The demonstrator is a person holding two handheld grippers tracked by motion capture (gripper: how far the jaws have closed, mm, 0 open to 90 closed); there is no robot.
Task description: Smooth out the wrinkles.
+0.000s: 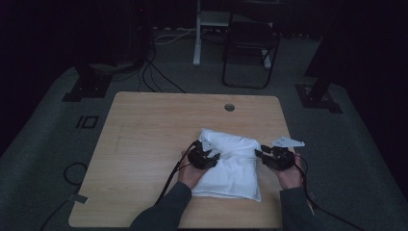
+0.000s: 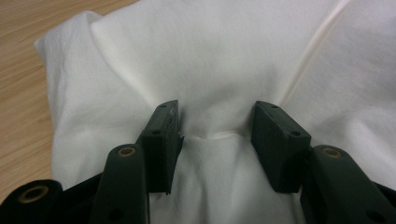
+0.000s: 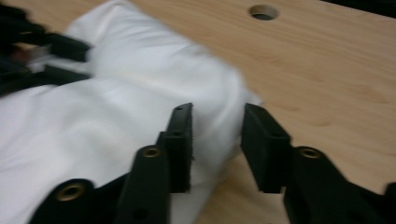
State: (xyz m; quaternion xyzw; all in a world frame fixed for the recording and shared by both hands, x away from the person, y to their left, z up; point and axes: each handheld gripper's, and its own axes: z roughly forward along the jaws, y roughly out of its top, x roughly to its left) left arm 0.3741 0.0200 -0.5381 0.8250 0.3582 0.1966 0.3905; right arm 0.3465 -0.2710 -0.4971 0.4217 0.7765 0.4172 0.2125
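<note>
A white pillow (image 1: 231, 163) lies on the wooden table (image 1: 144, 144), toward the near right part of the top, its right edge close to the table's right rim. The left tongs (image 1: 215, 155) press into the pillow's left side about halfway along; in the left gripper view their jaws stand partly apart with a bulge of white cloth (image 2: 219, 135) and a seam between them, the pads sunk into the fabric at either side. Whether they truly pinch it I cannot tell. The right tongs (image 1: 260, 153) sit at the pillow's right edge. In the right gripper view, which is blurred, their jaws stand apart astride the pillow's corner (image 3: 224, 116), not pressing on it. The far and left parts of the table are bare wood, with a round cable hole (image 1: 229, 107) near the far edge.
</note>
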